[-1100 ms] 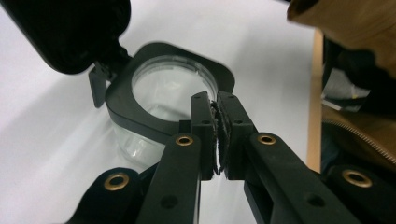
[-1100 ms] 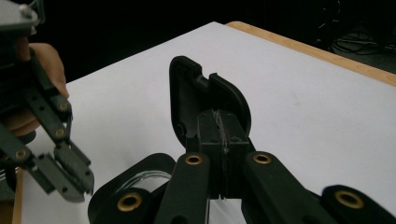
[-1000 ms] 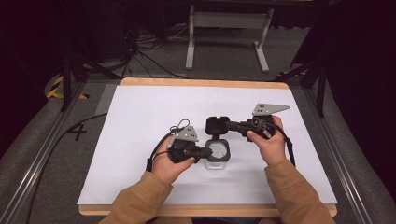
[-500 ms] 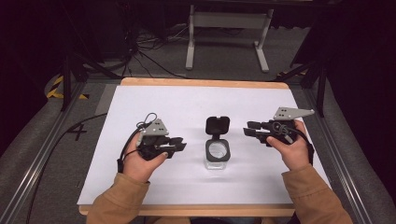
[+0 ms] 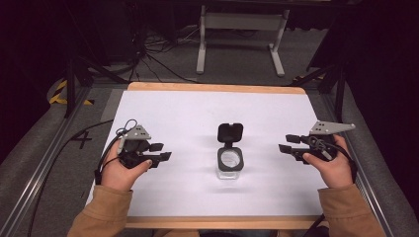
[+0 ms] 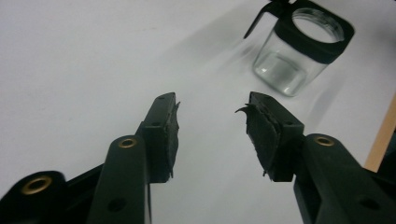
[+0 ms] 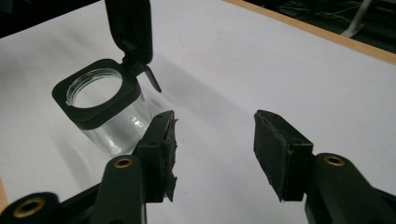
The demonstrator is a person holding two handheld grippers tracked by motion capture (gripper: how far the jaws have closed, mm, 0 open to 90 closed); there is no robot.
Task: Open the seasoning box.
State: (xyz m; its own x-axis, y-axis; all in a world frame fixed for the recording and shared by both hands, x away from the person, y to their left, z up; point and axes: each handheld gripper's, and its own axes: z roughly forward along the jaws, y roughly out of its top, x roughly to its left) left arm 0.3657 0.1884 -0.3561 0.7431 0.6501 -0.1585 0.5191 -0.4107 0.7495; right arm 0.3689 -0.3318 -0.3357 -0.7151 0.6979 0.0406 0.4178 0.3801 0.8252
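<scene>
Both hands moved apart since 1 s ago: then they were close together at the jar, now each one sits well to its own side. Left hand-held gripper (image 5: 160,151) is near the left part of the tabletop (image 5: 188,113), right hand-held gripper (image 5: 287,143) near the right part, both pointing inward w/ jaws apart and nothing between them. In the left gripper view the pads (image 6: 164,135) are spread and empty; same in the right gripper view.

Glass jar (image 5: 230,162) stands upright in the middle of the tabletop, between the two grippers and touching neither. Its black hinged lid (image 5: 230,133) is flipped up and back, so the mouth is open; inside it looks empty, as far as I can see.

My judgement: the opening step is finished and the hands are resting. If the jar must be closed again, one gripper should steady the glass body and the other push the lid fwd and down onto the collar, approx. from behind the hinge.
</scene>
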